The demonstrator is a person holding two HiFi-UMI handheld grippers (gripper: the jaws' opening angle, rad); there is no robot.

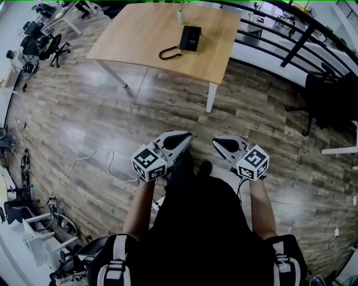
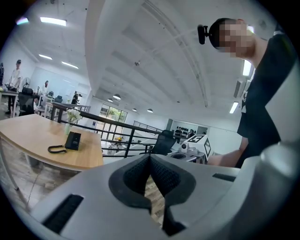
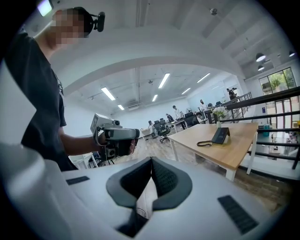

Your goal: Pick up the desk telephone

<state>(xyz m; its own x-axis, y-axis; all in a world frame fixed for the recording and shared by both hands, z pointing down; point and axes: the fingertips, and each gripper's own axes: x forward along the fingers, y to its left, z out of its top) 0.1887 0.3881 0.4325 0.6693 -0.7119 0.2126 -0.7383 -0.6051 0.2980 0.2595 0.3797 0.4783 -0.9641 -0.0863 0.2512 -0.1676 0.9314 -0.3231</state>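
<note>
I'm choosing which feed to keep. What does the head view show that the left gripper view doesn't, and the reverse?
Head view only: a white floor cable and the marker cube on the left claw. Left gripper view only: ceiling lights and that claw's pads meeting, nothing between. Both: the table, the telephone on it, the railing.

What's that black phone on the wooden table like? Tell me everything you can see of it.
The desk telephone is a black, flat, rectangular set, plastic by its look, and its face seems to slope up a little. A black coiled cord loops out from one end and lies on the tabletop. The phone sits on the light wooden table, toward the far side, close to a small vase but apart from it. Only the table touches it.
</note>
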